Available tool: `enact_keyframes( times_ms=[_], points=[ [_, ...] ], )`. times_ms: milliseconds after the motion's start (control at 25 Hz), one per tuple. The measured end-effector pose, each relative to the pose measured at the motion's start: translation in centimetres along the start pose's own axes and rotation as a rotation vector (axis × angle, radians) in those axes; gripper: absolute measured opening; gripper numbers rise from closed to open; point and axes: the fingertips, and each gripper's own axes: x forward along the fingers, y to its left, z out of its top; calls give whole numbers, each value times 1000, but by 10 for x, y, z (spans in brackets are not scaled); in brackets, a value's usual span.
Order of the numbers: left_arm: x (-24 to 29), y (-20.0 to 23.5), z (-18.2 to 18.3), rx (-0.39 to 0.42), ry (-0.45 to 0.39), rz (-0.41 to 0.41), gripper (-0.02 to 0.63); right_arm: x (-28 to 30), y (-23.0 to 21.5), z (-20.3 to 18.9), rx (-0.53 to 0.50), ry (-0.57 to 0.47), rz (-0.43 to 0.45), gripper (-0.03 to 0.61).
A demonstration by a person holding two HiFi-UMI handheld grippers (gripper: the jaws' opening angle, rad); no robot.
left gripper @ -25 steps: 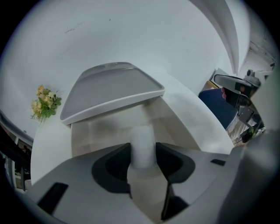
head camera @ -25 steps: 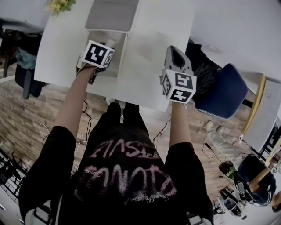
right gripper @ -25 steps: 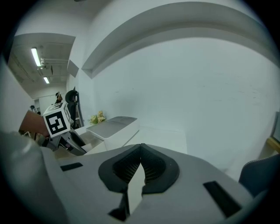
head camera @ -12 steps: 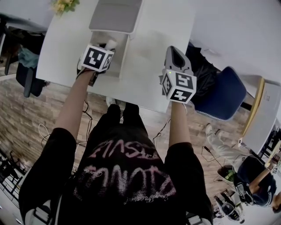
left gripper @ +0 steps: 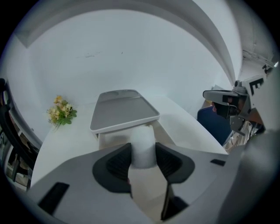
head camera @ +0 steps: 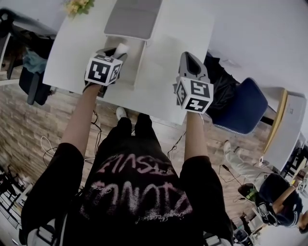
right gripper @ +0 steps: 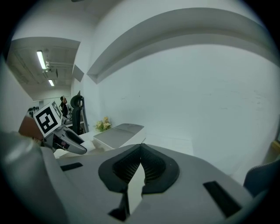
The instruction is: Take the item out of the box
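Observation:
A white box [head camera: 140,58] stands open on the white table [head camera: 168,33], its grey lid [head camera: 134,18] folded back at the far side. My left gripper [head camera: 118,52] hangs over the box's near left part, shut on a white cylinder [head camera: 121,47]. In the left gripper view the cylinder [left gripper: 143,144] stands upright between the dark pads [left gripper: 119,162], with the lid [left gripper: 124,109] behind it. My right gripper [head camera: 189,58] hovers over the table to the right of the box, shut and empty. In the right gripper view its pads [right gripper: 152,164] meet at the tips.
A small bunch of yellow flowers [head camera: 79,6] sits at the table's far left corner. A blue chair [head camera: 243,105] and a dark bag [head camera: 219,79] stand to the right of the table, a black chair [head camera: 29,72] to its left. A person [head camera: 269,192] crouches at lower right.
My left gripper has risen out of the box with the white cylinder held in it. The right gripper has stayed beside the box, about where it was.

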Motion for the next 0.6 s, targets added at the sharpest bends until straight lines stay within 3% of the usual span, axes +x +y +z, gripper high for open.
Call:
enact_keyframes(
  times_ms=[600],
  points=[
    [-69,2,32,-8,-255,34,173,-15,31,39,-26,-70,30,9]
  ],
)
